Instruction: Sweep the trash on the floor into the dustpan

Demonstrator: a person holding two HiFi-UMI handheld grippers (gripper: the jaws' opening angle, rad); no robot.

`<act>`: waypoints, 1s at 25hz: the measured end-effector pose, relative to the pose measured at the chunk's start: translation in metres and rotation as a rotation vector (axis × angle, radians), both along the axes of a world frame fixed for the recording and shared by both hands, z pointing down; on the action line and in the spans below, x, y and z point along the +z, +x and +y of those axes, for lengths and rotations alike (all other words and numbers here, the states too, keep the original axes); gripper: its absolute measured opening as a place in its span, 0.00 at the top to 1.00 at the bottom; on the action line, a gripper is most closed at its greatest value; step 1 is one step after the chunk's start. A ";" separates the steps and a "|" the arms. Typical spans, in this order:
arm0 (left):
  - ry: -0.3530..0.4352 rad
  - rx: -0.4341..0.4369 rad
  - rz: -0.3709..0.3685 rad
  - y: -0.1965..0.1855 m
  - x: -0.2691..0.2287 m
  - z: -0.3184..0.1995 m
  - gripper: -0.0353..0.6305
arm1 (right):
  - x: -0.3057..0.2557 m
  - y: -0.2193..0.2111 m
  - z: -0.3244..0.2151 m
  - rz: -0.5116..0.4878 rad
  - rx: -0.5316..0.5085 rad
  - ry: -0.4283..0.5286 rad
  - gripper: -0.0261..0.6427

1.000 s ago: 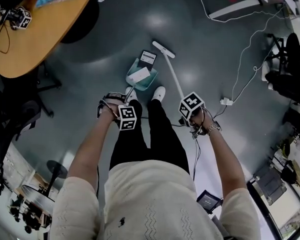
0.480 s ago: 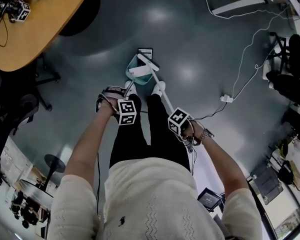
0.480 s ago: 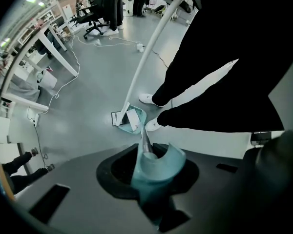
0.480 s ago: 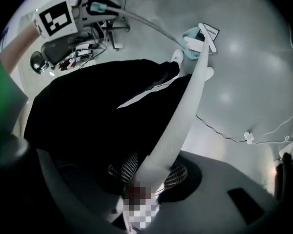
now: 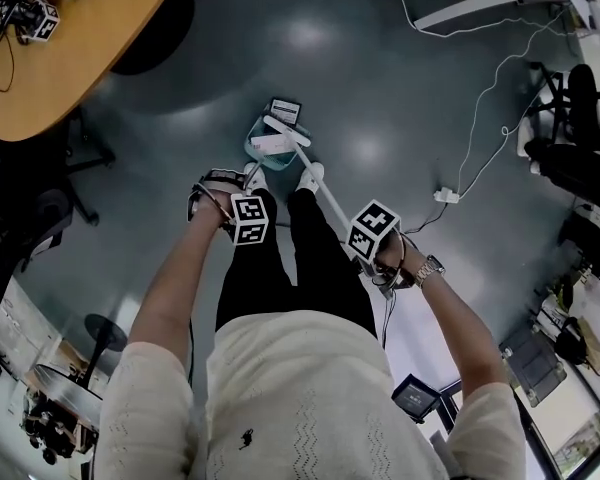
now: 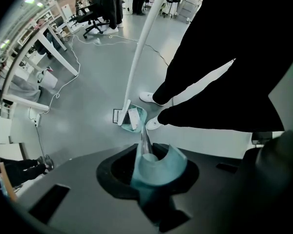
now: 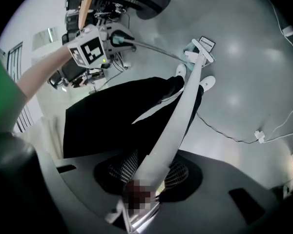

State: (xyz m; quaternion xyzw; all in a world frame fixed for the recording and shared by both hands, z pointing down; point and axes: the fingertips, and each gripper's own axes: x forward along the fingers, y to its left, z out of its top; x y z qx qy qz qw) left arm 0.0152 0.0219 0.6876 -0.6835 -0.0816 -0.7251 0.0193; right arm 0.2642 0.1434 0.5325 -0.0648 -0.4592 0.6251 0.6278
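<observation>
The left gripper [image 6: 155,173] is clamped on the teal grip at the top of a thin metal handle. That handle runs down to a teal plastic dustpan [image 6: 138,122] on the grey floor [image 5: 400,88]. The right gripper [image 7: 145,182] is closed around the shaft of a long white broom [image 7: 178,126]. The shaft slants away from it, crossing in front of the person's dark trouser legs.

In the head view both grippers sit in front of the body, the left gripper [image 5: 246,208] above the left leg and the right gripper [image 5: 376,244] out to the right. Just past them are two white shoes [image 5: 311,178], with the dustpan [image 5: 258,154] right at the toes. A white flat box [image 5: 266,144] lies inside the pan. The broom's white head [image 5: 286,132] lies across the pan's far edge. A dark flat packet with a white label [image 5: 284,111] lies on the floor just beyond the head, outside the pan.

Farther out, a white cable [image 5: 480,108] snakes over the floor to the right. A round wooden worktop [image 5: 60,63] fills the upper left corner.
</observation>
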 end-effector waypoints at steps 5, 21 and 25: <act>0.005 0.002 -0.012 0.002 -0.001 0.003 0.81 | 0.007 0.024 -0.026 0.043 -0.095 0.099 0.75; 0.021 0.012 -0.009 0.002 0.001 -0.001 0.81 | 0.062 0.000 0.013 0.105 -0.113 0.087 0.75; 0.026 0.016 -0.010 0.002 0.001 0.001 0.81 | 0.053 -0.001 0.046 0.074 -0.143 0.043 0.75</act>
